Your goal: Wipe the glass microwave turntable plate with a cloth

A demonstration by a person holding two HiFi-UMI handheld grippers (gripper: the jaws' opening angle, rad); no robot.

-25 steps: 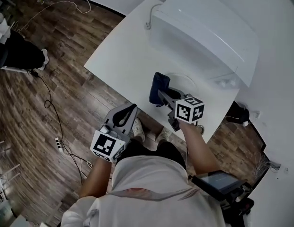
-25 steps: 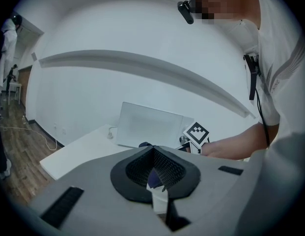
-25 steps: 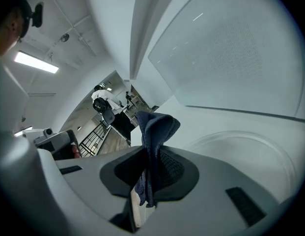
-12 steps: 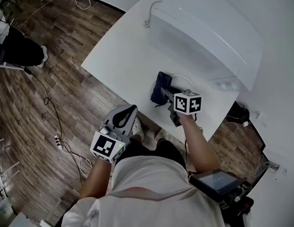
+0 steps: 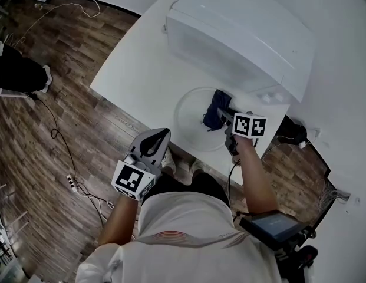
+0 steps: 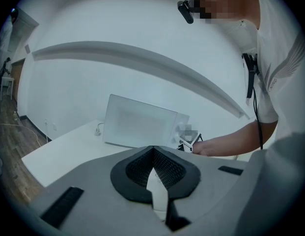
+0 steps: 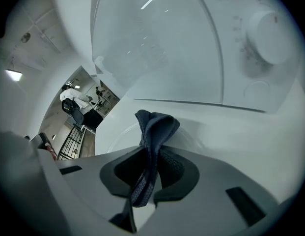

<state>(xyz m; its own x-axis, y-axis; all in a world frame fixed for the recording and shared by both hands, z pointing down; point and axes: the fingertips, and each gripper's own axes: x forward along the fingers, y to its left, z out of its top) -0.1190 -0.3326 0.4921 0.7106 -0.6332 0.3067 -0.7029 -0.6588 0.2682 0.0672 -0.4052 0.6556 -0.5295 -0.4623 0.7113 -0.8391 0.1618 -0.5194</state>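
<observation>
Two handheld grippers show, both on the near side of the boxy white microwave oven, which stands at the back of a white rectangular table. The round clear glass turntable plate lies flat on the table just in front of the microwave's door. The right gripper reaches over the plate's edge nearest the microwave's dial end. Its black padded fingers are clamped on a crumpled dark blue cloth. The cloth's bunched end sticks out beyond the jaws toward the microwave and sits on the plate's right part. The left gripper hangs farther from the microwave than the plate. It is off the table's front edge, above the brown wooden plank floor, and touches neither plate nor cloth. Its jaws point toward the microwave, and its own view shows the ribbed black pads closed against each other at the tips with nothing between them.
</observation>
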